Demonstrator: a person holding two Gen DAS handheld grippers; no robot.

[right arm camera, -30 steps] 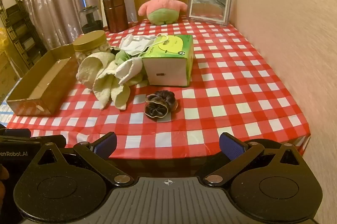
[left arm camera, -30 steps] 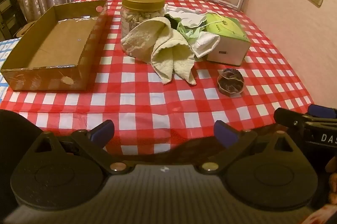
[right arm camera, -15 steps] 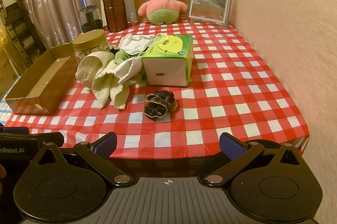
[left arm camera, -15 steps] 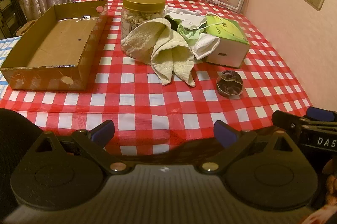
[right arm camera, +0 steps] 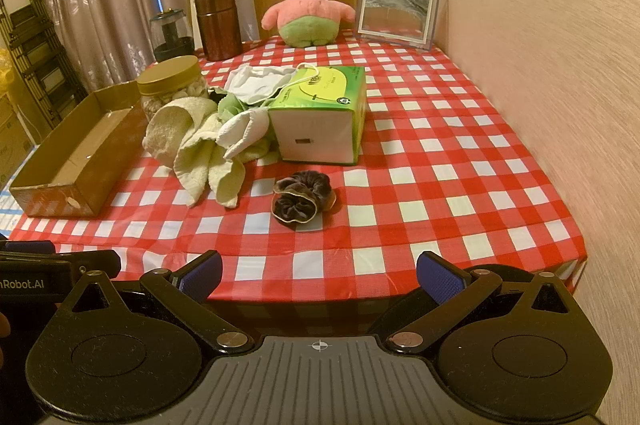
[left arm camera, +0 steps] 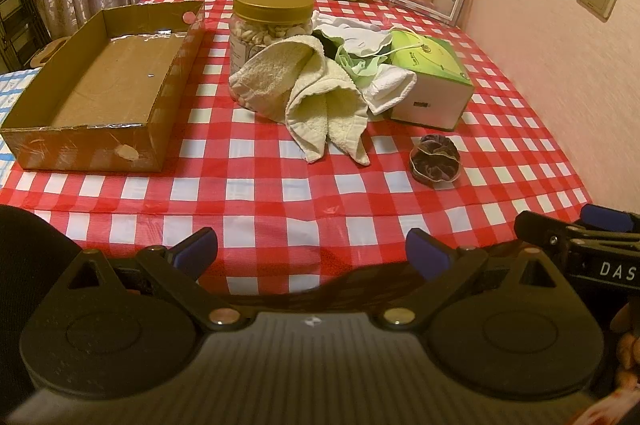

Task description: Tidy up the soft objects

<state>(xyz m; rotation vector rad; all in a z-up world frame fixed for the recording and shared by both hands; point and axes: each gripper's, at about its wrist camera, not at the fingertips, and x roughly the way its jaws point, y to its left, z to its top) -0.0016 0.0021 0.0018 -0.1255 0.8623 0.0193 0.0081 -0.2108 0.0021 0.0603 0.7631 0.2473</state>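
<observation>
Both claws, left claw (left arm camera: 311,248) and right claw (right arm camera: 319,272), gape before the scrunchie (right arm camera: 303,196).

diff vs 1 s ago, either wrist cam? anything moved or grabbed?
Nothing grabbed or released. Both views have shifted slightly, so the grippers drifted a little; the left gripper and right gripper remain open short of the table edge. Towel pile, scrunchie, tissue box and cardboard box lie as before.

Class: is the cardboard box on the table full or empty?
Empty. The cardboard box shows only its bare floor; the towels lie outside it.
</observation>
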